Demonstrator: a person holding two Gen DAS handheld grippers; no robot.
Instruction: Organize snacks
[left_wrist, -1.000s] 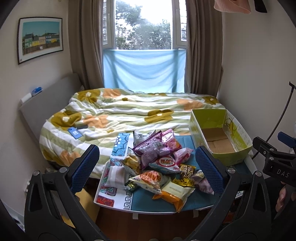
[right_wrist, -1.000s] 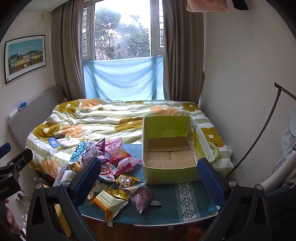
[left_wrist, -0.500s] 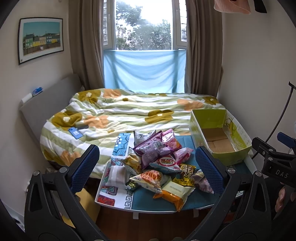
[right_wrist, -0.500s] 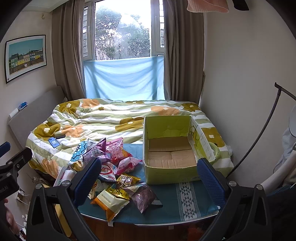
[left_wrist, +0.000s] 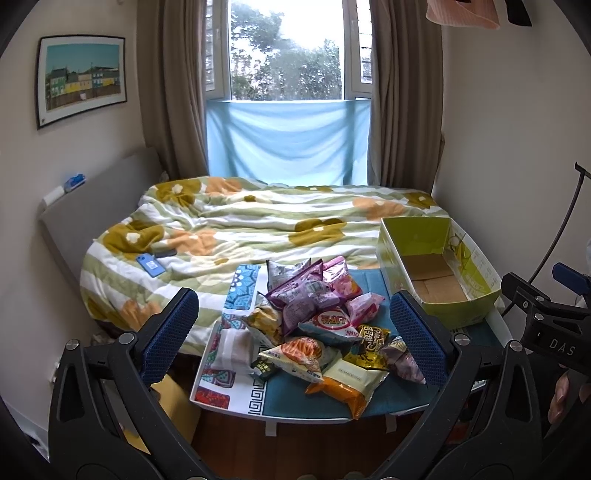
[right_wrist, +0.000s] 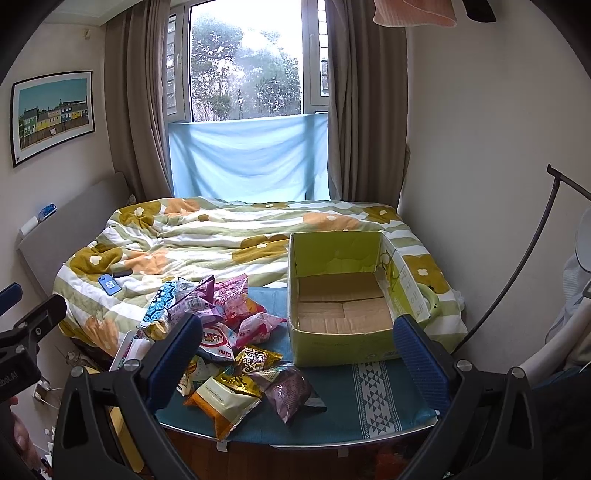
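Nothing is sorted yet, as far as the views show; the green cardboard box (right_wrist: 341, 295) stands on the counter (right_wrist: 369, 402) with only its bare brown floor visible inside. The pile of snack packets (left_wrist: 317, 328) lies heaped to the box's left on the same counter, with purple, pink, orange and gold bags overlapping; the nearest ones, an orange-and-white packet (right_wrist: 221, 402) and a dark purple packet (right_wrist: 290, 391), sit at the front edge. The left tool (left_wrist: 295, 328) hangs above the pile with its jaws spread wide and nothing between them; the right tool (right_wrist: 295, 354) is likewise wide and empty, facing the gap between pile and box. Judging from this, the whole job remains; every packet awaits moving, presumably into the box.
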